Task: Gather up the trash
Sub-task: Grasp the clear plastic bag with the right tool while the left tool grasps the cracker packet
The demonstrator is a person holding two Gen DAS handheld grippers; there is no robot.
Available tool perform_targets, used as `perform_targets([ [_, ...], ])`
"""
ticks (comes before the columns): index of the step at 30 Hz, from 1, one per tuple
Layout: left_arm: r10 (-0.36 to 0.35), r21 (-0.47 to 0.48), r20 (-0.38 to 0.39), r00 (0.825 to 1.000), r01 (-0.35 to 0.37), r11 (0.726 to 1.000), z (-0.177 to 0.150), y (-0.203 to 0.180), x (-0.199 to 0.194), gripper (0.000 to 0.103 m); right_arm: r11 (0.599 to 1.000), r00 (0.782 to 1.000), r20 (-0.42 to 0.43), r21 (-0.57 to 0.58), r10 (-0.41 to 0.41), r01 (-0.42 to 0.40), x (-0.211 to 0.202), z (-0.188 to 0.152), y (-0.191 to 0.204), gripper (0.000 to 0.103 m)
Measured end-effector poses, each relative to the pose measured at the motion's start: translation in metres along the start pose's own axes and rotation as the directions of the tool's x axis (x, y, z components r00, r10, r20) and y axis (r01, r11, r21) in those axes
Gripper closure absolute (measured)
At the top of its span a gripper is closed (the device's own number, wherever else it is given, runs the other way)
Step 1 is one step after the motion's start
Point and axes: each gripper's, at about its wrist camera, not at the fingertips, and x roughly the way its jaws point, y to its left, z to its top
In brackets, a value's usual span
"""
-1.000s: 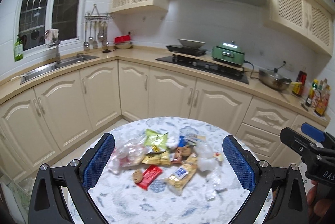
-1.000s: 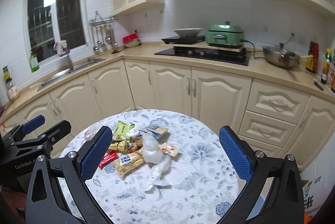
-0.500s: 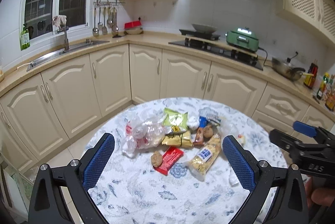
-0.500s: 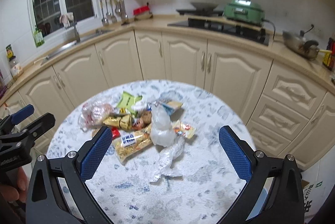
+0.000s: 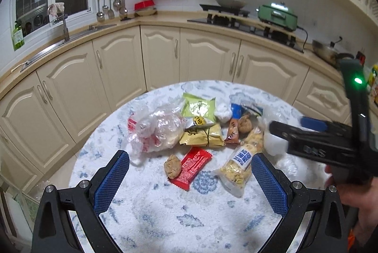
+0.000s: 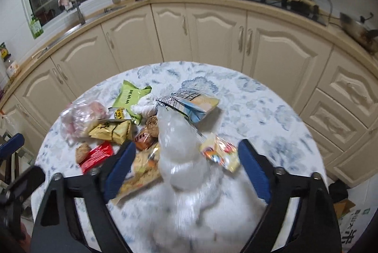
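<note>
In the left wrist view, the left gripper (image 5: 190, 178) is wide apart and holds nothing. It hangs above the near side of the round table (image 5: 165, 217), and between its blue pads lie the red wrapper (image 5: 193, 164) and a brown cookie piece (image 5: 173, 166), so one of these is probably its target. The trash is heaped in the middle of the table: a crumpled clear bag (image 5: 157, 132), a gold packet (image 5: 204, 137), a green packet (image 5: 199, 107) and a long snack bag (image 5: 241, 164). The right gripper (image 5: 307, 134) reaches in from the right, over the heap.

In the right wrist view, the right gripper (image 6: 186, 166) is also spread and empty. A clear plastic bag (image 6: 179, 149), blurred, lies between its pads, perhaps meant to receive the trash. A small colourful wrapper (image 6: 219, 153) and the long snack bag (image 6: 141, 172) lie just beside it and could be caught together with it.
</note>
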Motion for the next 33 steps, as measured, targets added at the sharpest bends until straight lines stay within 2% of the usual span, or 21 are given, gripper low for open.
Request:
perform_targets([
  [1,0.002,0.007,-0.007,1.0,-0.002,1.0,0.001,-0.002,0.005,0.001,1.0,1.0,-0.014,-0.004,0.009,-0.009,0.007,0.001,0.0,0.031],
  [3,0.002,0.019,-0.024,1.0,-0.001,1.0,0.004,-0.004,0.016,0.001,0.999,0.998,-0.066,-0.032,0.014,-0.016,0.029,0.0,0.001,0.067],
  [6,-0.008,0.046,-0.043,0.999,0.01,0.999,0.006,-0.011,0.031,0.001,0.999,0.998,-0.06,-0.013,0.035,-0.035,0.03,-0.006,-0.005,0.068],
  [14,-0.061,0.165,-0.117,0.991,0.08,0.983,0.009,-0.047,0.085,0.001,0.991,0.996,0.001,0.094,0.095,-0.094,-0.012,-0.015,-0.041,0.068],
  [19,-0.041,0.253,-0.164,0.986,0.082,0.964,0.007,-0.069,0.126,0.003,0.985,0.994,0.027,0.133,0.106,-0.108,-0.032,-0.02,-0.054,0.068],
  [21,-0.039,0.281,-0.196,0.98,0.094,0.955,0.005,-0.077,0.141,0.011,0.985,0.994,0.034,0.137,0.102,-0.105,-0.036,-0.02,-0.055,0.068],
  [22,-0.046,0.286,-0.222,0.974,0.11,0.952,0.004,-0.08,0.149,0.022,0.984,0.994,0.039,0.141,0.103,-0.107,-0.04,-0.021,-0.056,0.068],
  [24,-0.099,0.239,-0.241,0.965,0.158,0.958,0.005,-0.08,0.153,0.043,0.984,0.994,0.045,0.141,0.1,-0.105,-0.045,-0.023,-0.058,0.068],
  [25,-0.128,0.219,-0.249,0.96,0.185,0.958,0.007,-0.079,0.154,0.051,0.984,0.994,0.048,0.143,0.098,-0.104,-0.048,-0.024,-0.058,0.068],
  [26,-0.134,0.211,-0.247,0.96,0.188,0.959,0.008,-0.079,0.154,0.063,0.984,0.994,0.049,0.145,0.098,-0.104,-0.049,-0.024,-0.058,0.068],
  [27,-0.141,0.2,-0.247,0.959,0.193,0.961,0.009,-0.077,0.154,0.068,0.984,0.994,0.051,0.146,0.098,-0.105,-0.051,-0.025,-0.059,0.068],
  [30,-0.193,0.139,-0.257,0.947,0.233,0.962,0.009,-0.07,0.152,0.073,0.982,0.993,0.062,0.151,0.106,-0.114,-0.059,-0.028,-0.058,0.068],
  [33,-0.207,0.104,-0.265,0.942,0.242,0.965,0.005,-0.063,0.146,0.073,0.98,0.99,0.073,0.154,0.117,-0.127,-0.066,-0.031,-0.057,0.068],
])
